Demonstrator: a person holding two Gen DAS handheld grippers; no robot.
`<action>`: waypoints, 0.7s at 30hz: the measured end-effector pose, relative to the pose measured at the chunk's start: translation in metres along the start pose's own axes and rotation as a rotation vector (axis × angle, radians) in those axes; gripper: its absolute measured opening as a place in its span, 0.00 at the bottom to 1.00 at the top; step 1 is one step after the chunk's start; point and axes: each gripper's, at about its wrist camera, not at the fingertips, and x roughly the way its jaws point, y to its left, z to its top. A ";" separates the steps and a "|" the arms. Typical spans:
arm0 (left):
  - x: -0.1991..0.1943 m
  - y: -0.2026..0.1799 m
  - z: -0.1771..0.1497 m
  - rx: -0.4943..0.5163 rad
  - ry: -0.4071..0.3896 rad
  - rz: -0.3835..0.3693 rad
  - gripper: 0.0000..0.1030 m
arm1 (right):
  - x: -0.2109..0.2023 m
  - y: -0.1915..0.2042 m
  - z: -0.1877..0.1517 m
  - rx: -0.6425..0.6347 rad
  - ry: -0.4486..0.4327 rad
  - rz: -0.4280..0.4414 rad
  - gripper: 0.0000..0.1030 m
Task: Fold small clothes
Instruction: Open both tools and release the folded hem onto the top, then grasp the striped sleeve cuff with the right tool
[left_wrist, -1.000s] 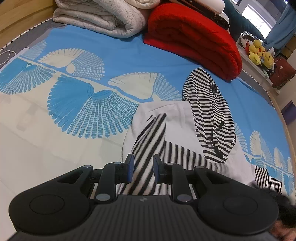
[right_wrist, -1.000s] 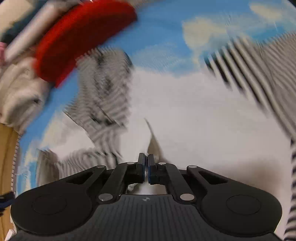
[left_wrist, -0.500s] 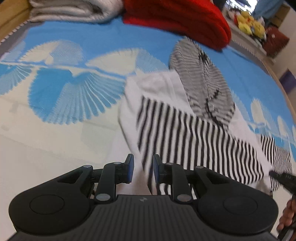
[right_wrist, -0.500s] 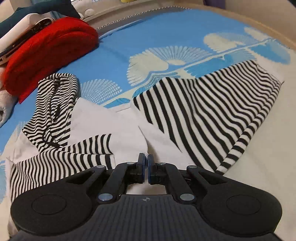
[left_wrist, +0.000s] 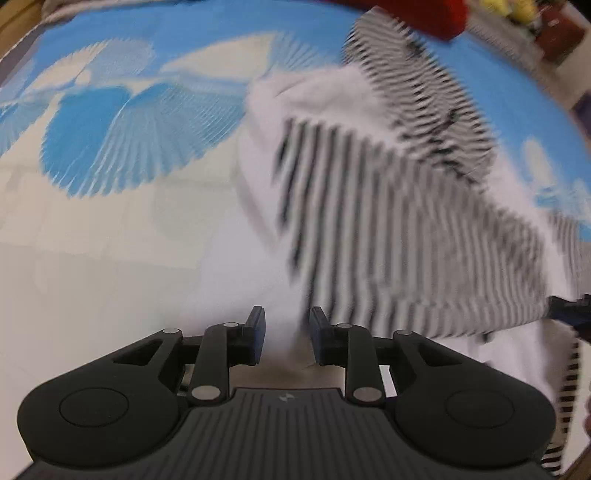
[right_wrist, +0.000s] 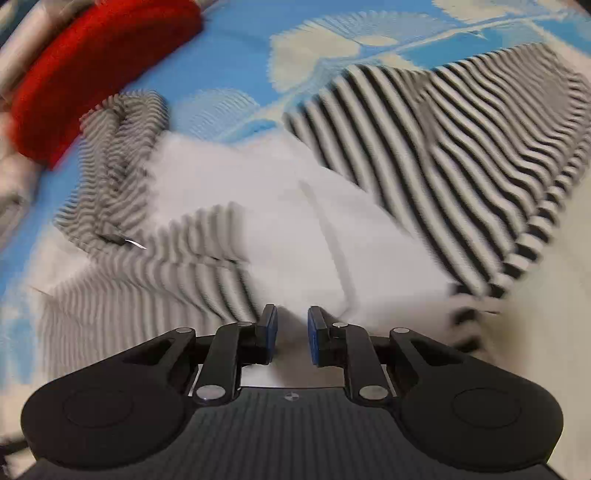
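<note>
Lying spread on the bed (left_wrist: 110, 236), the striped hoodie (right_wrist: 258, 206) shows a white body, black-and-white sleeves and a striped hood (both views are blurred). The left claw (left_wrist: 287, 334) hangs low over its white hem, jaws parted with nothing between them. The right claw (right_wrist: 291, 334) is likewise parted and empty, just above white fabric between the two sleeves. A red blanket (right_wrist: 96, 70) lies beyond the hood, on the blue fan-patterned bedsheet (left_wrist: 122, 129).
</note>
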 end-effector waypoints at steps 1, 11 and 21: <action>0.002 -0.002 -0.001 0.009 0.003 -0.013 0.28 | -0.003 0.001 0.002 0.008 -0.011 0.010 0.17; -0.033 -0.019 0.000 0.076 -0.072 0.017 0.36 | -0.028 0.003 0.010 0.012 -0.056 -0.017 0.21; -0.065 -0.071 0.004 0.155 -0.176 -0.018 0.41 | -0.090 -0.006 0.025 -0.044 -0.216 0.011 0.21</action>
